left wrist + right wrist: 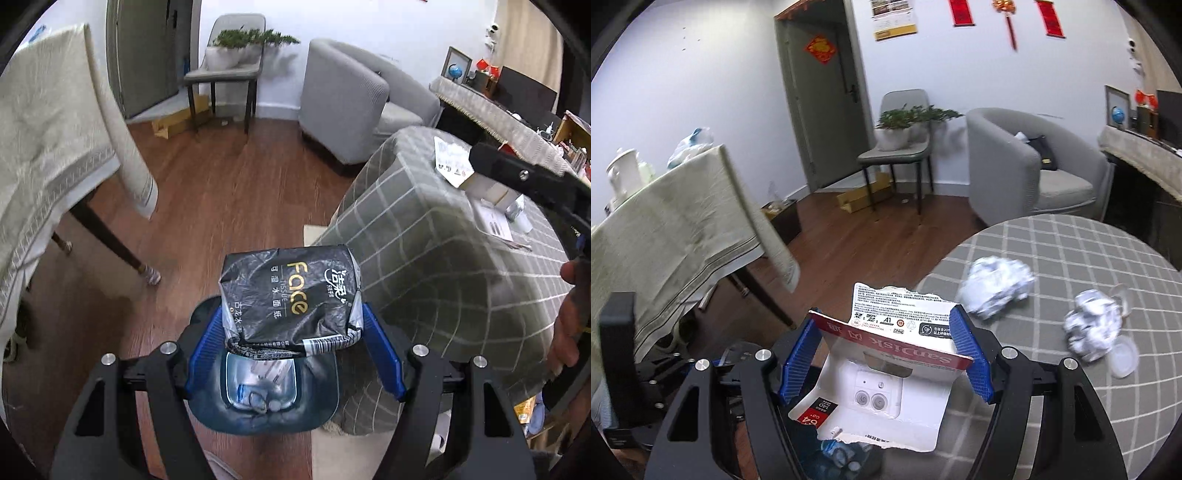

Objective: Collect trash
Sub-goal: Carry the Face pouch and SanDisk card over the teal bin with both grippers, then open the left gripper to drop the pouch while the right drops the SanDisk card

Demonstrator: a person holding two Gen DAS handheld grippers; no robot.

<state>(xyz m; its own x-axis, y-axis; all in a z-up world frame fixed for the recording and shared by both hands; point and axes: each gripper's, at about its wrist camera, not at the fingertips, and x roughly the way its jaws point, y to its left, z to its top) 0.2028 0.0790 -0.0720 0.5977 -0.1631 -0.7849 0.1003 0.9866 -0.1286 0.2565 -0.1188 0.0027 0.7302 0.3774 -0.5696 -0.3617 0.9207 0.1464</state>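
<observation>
Left wrist view gives me the round desk (436, 236) under its grey checked cloth on the right, wooden floor beyond. My left hand-held gripper (293, 325) is clenched on a crumpled black tissue packet (291, 295), blue pads pressing both its sides, above a blue-lined bin (258, 402) that has bits of trash in it. From the right wrist, my right hand-held gripper (884, 347) grasps a torn memory card package (894, 354) across its width, at the desk's edge. Two crumpled paper balls (997, 286) (1091, 325) lie on the cloth, well apart from the fingers.
</observation>
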